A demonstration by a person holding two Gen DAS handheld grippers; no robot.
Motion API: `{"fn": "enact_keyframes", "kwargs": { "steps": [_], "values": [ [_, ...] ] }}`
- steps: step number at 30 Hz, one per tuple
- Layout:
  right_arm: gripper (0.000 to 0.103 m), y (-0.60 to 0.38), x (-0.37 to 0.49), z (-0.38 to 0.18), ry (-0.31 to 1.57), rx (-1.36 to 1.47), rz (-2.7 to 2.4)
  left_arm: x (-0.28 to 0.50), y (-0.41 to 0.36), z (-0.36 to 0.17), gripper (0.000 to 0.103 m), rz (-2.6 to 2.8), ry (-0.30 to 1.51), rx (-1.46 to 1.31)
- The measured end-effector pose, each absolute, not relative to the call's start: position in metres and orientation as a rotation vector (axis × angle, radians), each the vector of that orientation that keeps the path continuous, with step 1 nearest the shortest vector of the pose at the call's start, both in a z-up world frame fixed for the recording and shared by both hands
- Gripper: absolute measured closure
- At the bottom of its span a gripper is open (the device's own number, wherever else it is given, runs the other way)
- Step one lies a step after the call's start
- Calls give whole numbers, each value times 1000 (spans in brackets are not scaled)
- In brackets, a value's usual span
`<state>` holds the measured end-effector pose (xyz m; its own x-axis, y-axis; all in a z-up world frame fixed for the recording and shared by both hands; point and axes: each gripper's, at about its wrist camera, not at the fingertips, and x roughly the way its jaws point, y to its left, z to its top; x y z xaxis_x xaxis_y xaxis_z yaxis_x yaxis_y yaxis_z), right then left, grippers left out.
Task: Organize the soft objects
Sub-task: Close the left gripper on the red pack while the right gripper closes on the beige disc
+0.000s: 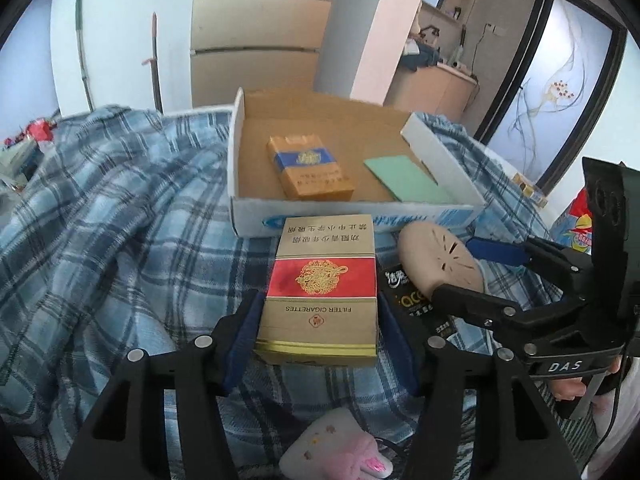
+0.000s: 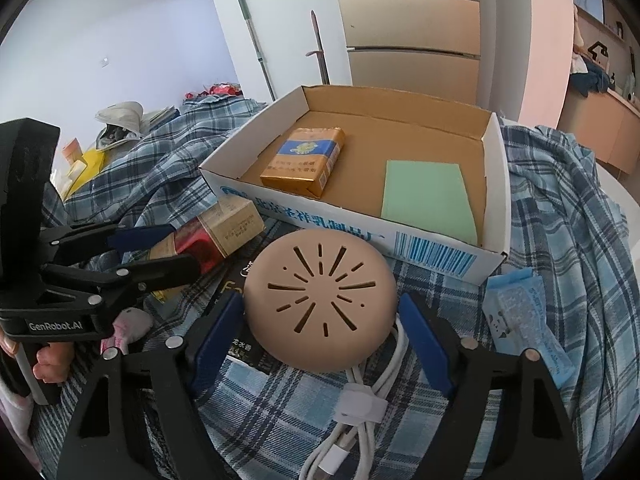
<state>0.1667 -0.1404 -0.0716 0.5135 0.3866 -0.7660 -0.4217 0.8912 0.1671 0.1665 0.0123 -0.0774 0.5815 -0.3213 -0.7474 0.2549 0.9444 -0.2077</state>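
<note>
Left gripper (image 1: 318, 320) fingers clamped on red-and-gold cigarette pack (image 1: 320, 288), just short of cardboard box (image 1: 256, 212) front wall. Right gripper (image 2: 320, 320) fingers apart, flanking beige vented disc (image 2: 320, 300), not visibly touching; also just before box. Box holds orange pack (image 2: 304, 160) and green pad (image 2: 428, 196); remaining: blue packet (image 2: 524, 320) beside box, cable (image 2: 360, 420), pink plush (image 1: 344, 452).

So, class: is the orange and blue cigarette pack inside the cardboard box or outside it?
Inside. The orange and blue pack lies flat on the cardboard box floor, beside a green card.
</note>
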Motion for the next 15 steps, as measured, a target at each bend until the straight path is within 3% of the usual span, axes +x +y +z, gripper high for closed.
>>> {"fn": "enact_keyframes", "kwargs": {
  "steps": [5,8,15],
  "values": [
    [25,-143,168,-72,922,-22,493,150,10,-61,43,-334,777,-44],
    [19,-147,171,-72,926,4,481,147,9,-59,43,-328,763,-22],
    [18,-139,172,-78,946,-33,496,141,9,-53,43,-335,725,-24]
  ]
}}
